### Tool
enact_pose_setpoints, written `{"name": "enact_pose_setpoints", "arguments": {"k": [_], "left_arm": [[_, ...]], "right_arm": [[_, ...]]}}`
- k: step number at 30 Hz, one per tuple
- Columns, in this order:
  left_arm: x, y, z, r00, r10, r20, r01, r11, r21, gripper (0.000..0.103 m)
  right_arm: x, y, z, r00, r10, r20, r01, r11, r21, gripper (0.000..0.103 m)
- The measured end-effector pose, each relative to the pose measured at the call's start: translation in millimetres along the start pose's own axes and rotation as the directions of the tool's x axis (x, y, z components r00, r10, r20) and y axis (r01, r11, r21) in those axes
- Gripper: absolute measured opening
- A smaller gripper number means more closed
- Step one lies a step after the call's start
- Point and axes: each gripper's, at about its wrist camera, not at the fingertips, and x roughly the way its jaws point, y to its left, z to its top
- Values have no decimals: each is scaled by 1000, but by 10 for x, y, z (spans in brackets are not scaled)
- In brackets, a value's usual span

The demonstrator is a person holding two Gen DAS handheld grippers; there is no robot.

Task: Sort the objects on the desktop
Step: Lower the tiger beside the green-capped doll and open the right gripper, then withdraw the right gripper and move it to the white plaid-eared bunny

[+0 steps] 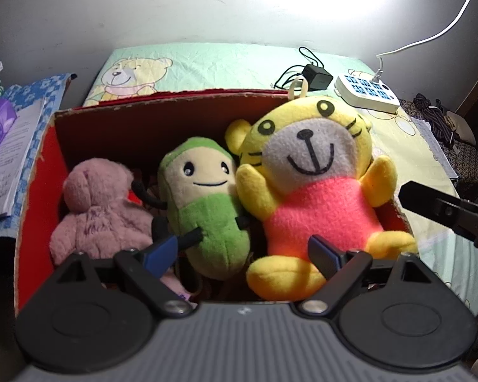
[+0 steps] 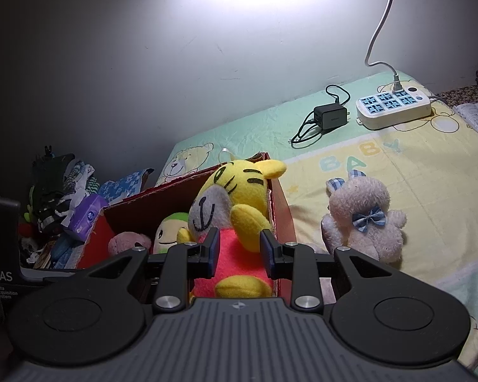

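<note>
Three plushies already in the box (image 1: 41, 172) — pink toy (image 1: 95, 210) left, green toy (image 1: 204, 203) middle, tiger (image 1: 315, 184) right — white bunny (image 2: 363, 219) left on the surface right of it, left claw (image 1: 243, 254) spread, right claw (image 2: 240, 253) parted, both empty.

Fuzzy fleece tiger plush (image 1: 315, 191), matt cardboard box (image 1: 35, 191), wrinkled cotton sheet (image 2: 398, 165)
</note>
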Motion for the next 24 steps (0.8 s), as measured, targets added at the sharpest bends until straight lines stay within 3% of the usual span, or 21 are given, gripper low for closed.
{"name": "enact_pose_setpoints", "arguments": {"k": [24], "left_arm": [[-207,-49,-202,995,99,21,-98,995,-28,88]], "right_arm": [[-66,-78,-148,996,84,-12,-84,996,41,31]]}}
